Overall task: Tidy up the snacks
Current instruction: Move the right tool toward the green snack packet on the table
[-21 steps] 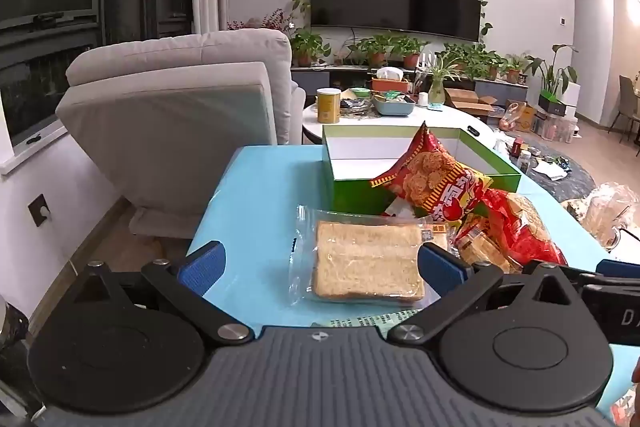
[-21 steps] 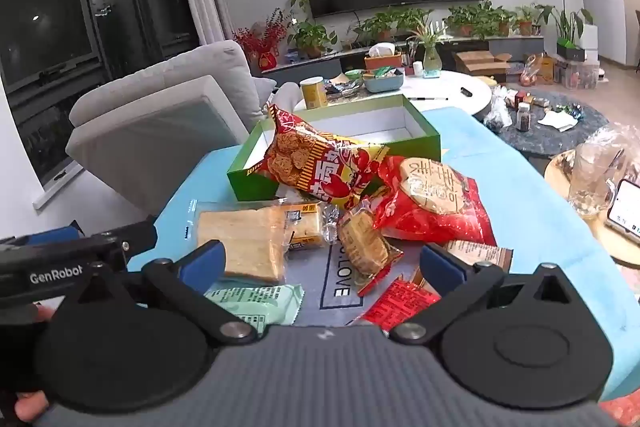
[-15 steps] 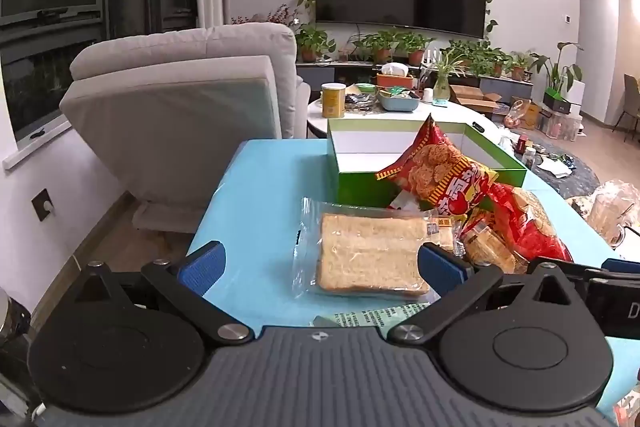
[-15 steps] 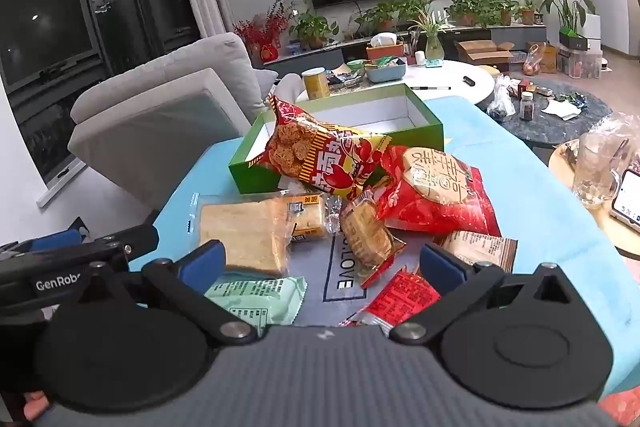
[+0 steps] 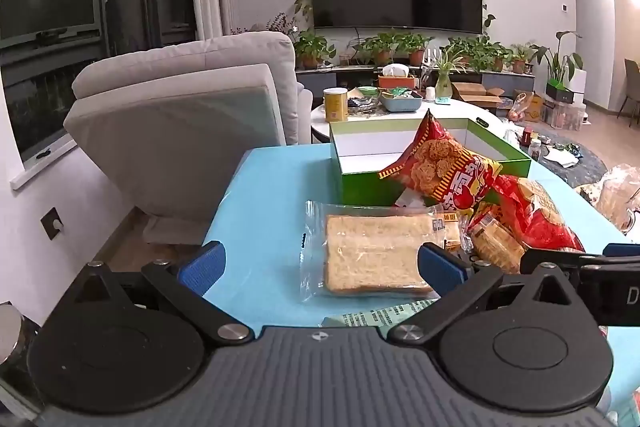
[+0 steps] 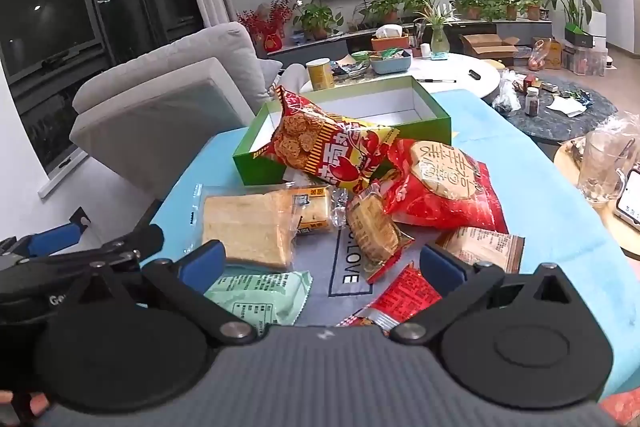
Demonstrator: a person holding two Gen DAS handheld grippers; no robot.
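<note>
A pile of snacks lies on the blue table point(image 5: 272, 195) in front of an open green box point(image 5: 420, 187) with white, bare inside. A clear-wrapped bread slice point(image 5: 372, 255) lies just ahead of my left gripper point(image 5: 322, 265), which is open and holds nothing. An orange-red chip bag point(image 6: 328, 143) leans on the box point(image 6: 256, 167). Beside it lie a red cracker bag point(image 6: 440, 187), a small cake packet point(image 6: 374, 231), a brown packet point(image 6: 484, 247), a mint packet point(image 6: 260, 295) and a red packet point(image 6: 400, 299). My right gripper point(image 6: 322, 263) hovers open above them.
A grey armchair point(image 5: 192, 115) stands off the table's left edge. Behind the box is a round white table point(image 6: 452, 71) with a yellow can point(image 6: 320, 73). At the right, a side table bears a glass point(image 6: 604, 163) and a phone point(image 6: 630, 199).
Both views have shifted only slightly; the right gripper has edged a little nearer the pile. Both pairs of jaws stay open and no snack has moved.
</note>
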